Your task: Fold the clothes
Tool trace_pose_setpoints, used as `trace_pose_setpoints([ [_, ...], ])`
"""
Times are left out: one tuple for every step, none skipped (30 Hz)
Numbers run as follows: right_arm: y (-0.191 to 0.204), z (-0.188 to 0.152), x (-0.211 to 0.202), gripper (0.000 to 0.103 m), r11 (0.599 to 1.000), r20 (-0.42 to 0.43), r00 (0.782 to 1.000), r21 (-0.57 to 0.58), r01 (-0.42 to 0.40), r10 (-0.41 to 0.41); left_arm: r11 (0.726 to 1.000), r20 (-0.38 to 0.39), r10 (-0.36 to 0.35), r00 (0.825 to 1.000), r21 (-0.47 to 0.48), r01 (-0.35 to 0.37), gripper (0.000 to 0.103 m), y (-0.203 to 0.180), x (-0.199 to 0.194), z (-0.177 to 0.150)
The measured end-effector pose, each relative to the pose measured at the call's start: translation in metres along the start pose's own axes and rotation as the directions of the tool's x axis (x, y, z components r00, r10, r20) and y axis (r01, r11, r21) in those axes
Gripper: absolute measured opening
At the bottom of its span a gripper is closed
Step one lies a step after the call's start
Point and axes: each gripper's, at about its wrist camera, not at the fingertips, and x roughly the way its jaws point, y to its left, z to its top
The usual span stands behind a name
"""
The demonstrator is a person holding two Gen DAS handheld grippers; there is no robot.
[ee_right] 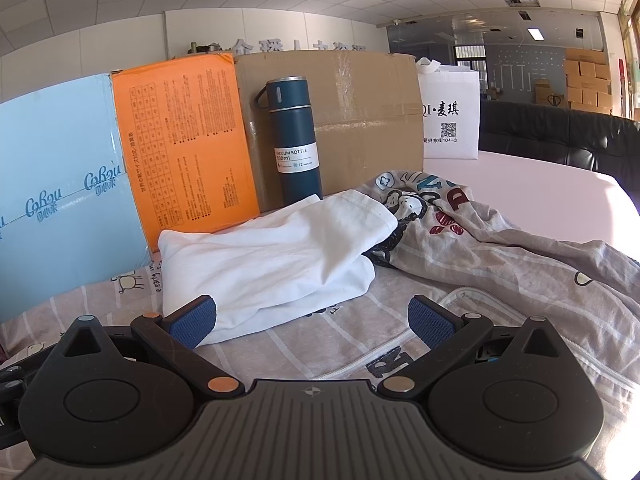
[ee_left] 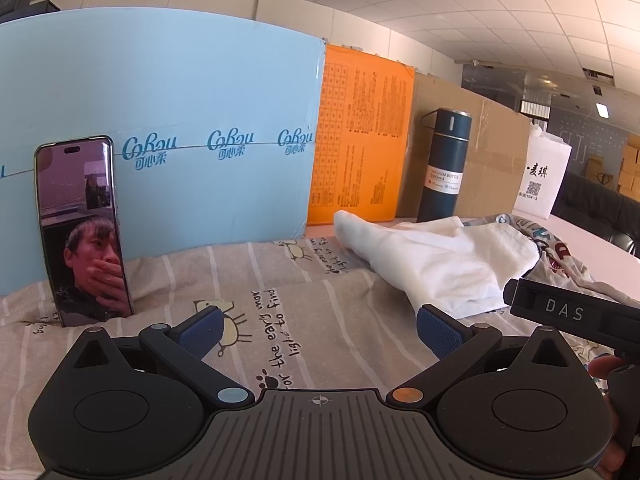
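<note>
The white garment (ee_right: 276, 256) is seen lying crumpled on the striped sheet (ee_right: 352, 344), its long axis running from near-left toward the vacuum bottle (ee_right: 296, 140). Both the left hand-held gripper (ee_left: 320, 332) and the right hand-held gripper (ee_right: 312, 320) are held apart, empty.

Soft white cloth garment (ee_right: 276, 256), matt blue bottle (ee_right: 297, 140), brown cardboard box (ee_right: 360, 120)

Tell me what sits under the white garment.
The white garment lies on the striped cartoon-print sheet; its right end overlaps the grey printed garment. Anything else beneath is hidden by the cloth.
</note>
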Motion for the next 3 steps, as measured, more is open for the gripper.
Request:
trace_pose_setpoints([
  [0.0001, 0.0, 0.0, 0.103, 1.0, 0.0, 1.0, -0.001, 0.0, 0.0, 1.0, 0.0, 0.0, 1.0, 0.001, 0.0, 0.103, -0.0001, -0.0001, -0.0001],
  [0.0001, 0.0, 0.0002, 0.103, 1.0, 0.0, 1.0, -0.001, 0.0, 0.0, 1.0, 0.0, 0.0, 1.0, 0.002, 0.0, 0.103, -0.0001, -0.0001, -0.0002],
  [0.0001, 0.0001, 0.0002, 0.103, 1.0, 0.0, 1.0, -0.001, 0.0, 0.0, 1.0, 0.0, 0.001, 1.0, 0.003, -0.001, 0.103, -0.0002, -0.0002, -0.0004],
])
